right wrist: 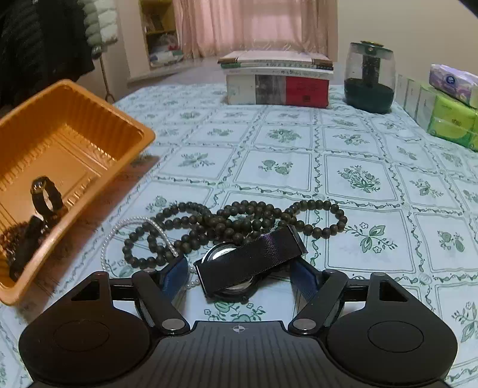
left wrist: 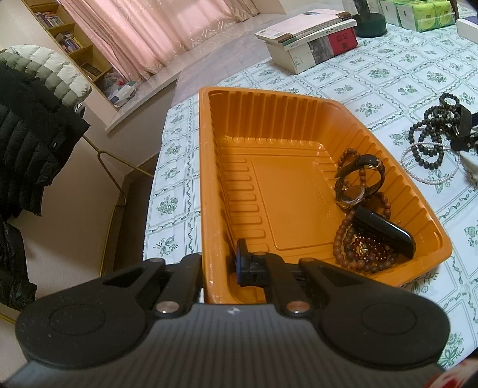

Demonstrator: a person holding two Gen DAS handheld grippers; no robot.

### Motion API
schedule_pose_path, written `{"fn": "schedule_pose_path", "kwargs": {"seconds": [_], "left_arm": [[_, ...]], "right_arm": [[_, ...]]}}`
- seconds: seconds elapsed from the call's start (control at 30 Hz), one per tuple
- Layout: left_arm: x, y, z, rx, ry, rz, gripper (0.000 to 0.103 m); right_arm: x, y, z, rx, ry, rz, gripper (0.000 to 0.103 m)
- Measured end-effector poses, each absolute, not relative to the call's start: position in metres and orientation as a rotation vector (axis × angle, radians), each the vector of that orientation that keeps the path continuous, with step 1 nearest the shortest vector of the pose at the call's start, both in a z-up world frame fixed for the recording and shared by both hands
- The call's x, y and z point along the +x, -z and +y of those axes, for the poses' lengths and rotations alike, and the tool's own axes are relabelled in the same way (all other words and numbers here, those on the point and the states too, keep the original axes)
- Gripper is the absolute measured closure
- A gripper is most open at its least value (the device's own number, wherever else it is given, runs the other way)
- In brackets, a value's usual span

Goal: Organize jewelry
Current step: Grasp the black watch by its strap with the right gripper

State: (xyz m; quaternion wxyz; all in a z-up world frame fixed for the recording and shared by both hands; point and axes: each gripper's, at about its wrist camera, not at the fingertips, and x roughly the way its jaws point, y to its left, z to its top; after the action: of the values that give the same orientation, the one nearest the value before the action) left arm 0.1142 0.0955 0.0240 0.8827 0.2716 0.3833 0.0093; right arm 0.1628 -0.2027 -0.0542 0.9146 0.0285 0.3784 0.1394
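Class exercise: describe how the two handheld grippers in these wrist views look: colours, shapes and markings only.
Both the left gripper and the right gripper are matte black: a ribbed centre plate with a small round crosshair mark, two round disc-shaped housings, angled link arms with silver pivot pins, and blue-faced pads. No cables or sleeves show.

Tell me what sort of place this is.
Probably a room in a home: a table under a flowered tablecloth, pink curtains at a window, a bookshelf, and padded jackets hanging nearby.

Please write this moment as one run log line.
left claw: shut on orange tray rim | right claw: open around black-strap watch on table | dark beads, pearls: still outside tray
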Motion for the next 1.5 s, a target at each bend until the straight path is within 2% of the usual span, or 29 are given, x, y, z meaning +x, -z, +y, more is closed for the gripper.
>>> {"fn": "schedule_pose_path", "kwargs": {"seconds": [0.03, 0.13, 0.77, 1.5], "left_arm": [[0.114, -0.024, 0.096, 0.566, -0.019, 0.798, 0.098], [0.114, -0.024, 0.096, 0.566, -0.019, 0.797, 0.098], [0.114, -0.024, 0.096, 0.570, -0.020, 0.793, 0.098], [0.111, -0.026, 0.095, 0.574, -0.019, 0.787, 0.098]], "right_arm": [[0.161, 0.054, -0.203, 0.058, -0.287, 0.778, 0.045], [0.156, 0.051, -0.203, 0.050, -0.293, 0.772, 0.049], [0.095, 0.050, -0.218, -0.051, -0.243, 0.766, 0.050], [0.089, 0.045, -0.205, -0.116, -0.235, 0.696, 0.050]]}}
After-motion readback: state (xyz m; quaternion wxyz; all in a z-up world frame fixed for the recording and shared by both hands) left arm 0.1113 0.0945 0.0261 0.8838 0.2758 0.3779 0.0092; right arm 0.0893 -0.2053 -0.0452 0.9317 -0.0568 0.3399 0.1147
